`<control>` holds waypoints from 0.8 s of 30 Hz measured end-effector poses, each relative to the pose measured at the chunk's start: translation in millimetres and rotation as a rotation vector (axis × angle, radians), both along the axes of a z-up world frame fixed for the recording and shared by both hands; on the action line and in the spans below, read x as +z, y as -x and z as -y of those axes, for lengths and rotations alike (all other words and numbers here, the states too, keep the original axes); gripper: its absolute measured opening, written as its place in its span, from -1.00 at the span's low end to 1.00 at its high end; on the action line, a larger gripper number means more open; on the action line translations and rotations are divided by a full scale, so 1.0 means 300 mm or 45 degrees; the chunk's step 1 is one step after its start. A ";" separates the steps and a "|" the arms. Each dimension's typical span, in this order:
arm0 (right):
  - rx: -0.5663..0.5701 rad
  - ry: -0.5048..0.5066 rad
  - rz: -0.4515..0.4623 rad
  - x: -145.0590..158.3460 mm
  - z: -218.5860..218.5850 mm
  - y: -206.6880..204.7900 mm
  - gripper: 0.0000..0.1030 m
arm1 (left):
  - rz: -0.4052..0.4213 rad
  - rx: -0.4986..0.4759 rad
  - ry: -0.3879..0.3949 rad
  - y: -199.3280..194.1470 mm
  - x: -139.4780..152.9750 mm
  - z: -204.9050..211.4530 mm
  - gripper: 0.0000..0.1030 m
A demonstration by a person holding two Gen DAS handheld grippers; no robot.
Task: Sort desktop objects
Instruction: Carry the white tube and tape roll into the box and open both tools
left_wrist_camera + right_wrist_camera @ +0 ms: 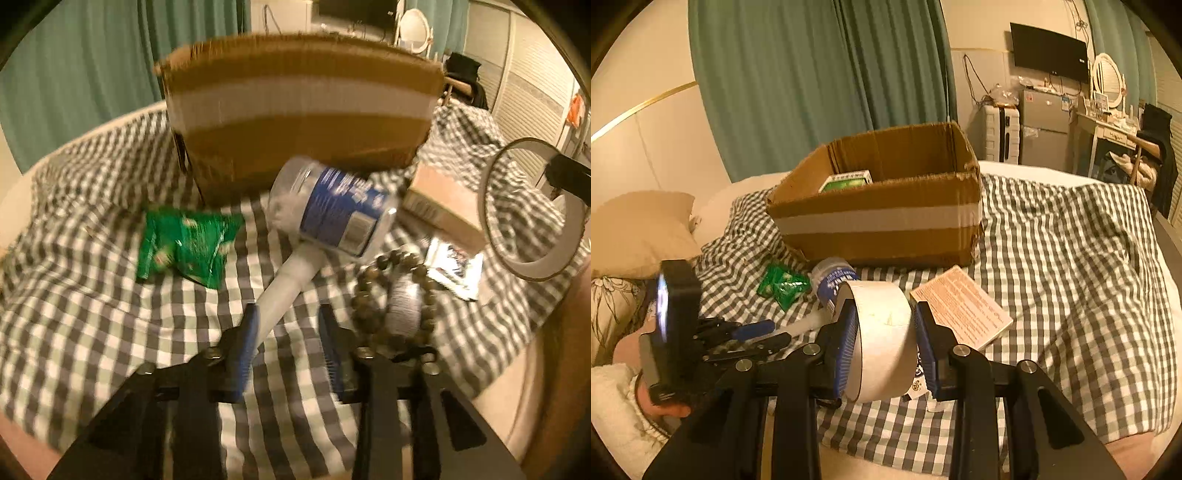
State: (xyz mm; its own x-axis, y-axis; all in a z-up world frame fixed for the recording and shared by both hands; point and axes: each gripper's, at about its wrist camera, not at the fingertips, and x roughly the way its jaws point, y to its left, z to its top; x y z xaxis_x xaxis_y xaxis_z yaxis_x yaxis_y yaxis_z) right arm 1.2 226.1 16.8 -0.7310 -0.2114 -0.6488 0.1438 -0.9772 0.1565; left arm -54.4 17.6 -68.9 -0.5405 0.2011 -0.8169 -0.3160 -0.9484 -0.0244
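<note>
Now the right gripper (884, 338) clamps a white roll of tape (882, 332) between its blue pads, lifted above the checked bedspread (1071, 277). Left gripper (286, 332) gapes wide around a white tube (284, 284), just ahead a clear blue-labelled bottle (332, 206), beyond it the brown cardboard box (299, 110).

Bed w/ grey-white checked cover (1071, 258), rumpled. Beige pillow (639, 229) at left, flowered cushion (609, 306) just below it. Green curtains (812, 74) behind, cream wall panel w/ gold trim (646, 103) at left. Far right bkgd: wall-mounted black TV (1049, 51), grey fridge (1043, 125) under it, white suitcase (1001, 133) beside fridge, oval mirror (1106, 79) on cluttered dressing table (1108, 125)
</note>
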 end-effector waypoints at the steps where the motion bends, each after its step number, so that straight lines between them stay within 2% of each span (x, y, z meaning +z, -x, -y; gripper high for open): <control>1: -0.002 0.004 0.010 -0.012 -0.006 0.006 -0.40 | 0.005 0.003 0.000 0.011 -0.012 0.002 -0.01; 6: -0.009 0.050 0.055 -0.059 -0.032 0.046 -0.40 | 0.071 0.023 0.023 0.097 -0.095 0.005 0.01; 7: -0.010 0.058 0.061 -0.066 -0.036 0.055 -0.40 | 0.052 0.030 0.011 0.098 -0.100 0.007 -0.02; 8: -0.006 0.062 0.067 -0.069 -0.039 0.061 -0.40 | 0.029 0.034 0.001 0.093 -0.098 0.007 -0.11; 9: -0.004 0.064 0.070 -0.073 -0.040 0.066 -0.40 | 0.028 0.017 0.004 0.090 -0.097 0.002 -0.57; 10: -0.003 0.063 0.069 -0.074 -0.039 0.070 -0.40 | 0.029 -0.009 0.034 0.086 -0.091 -0.008 -0.68; 12: 0.008 0.068 0.067 -0.072 -0.036 0.072 -0.40 | -0.008 -0.018 0.069 0.069 -0.069 -0.016 -0.75; 17: 0.017 0.071 0.037 -0.045 -0.028 0.055 -0.40 | -0.067 0.017 -0.032 0.020 0.019 0.020 -0.75; 21: 0.013 0.076 0.005 -0.005 -0.025 0.034 -0.40 | -0.166 0.021 -0.108 -0.049 0.137 0.040 -0.75; 24: 0.010 0.079 -0.036 0.046 -0.027 0.016 -0.40 | -0.222 0.010 -0.109 -0.084 0.206 0.036 -0.75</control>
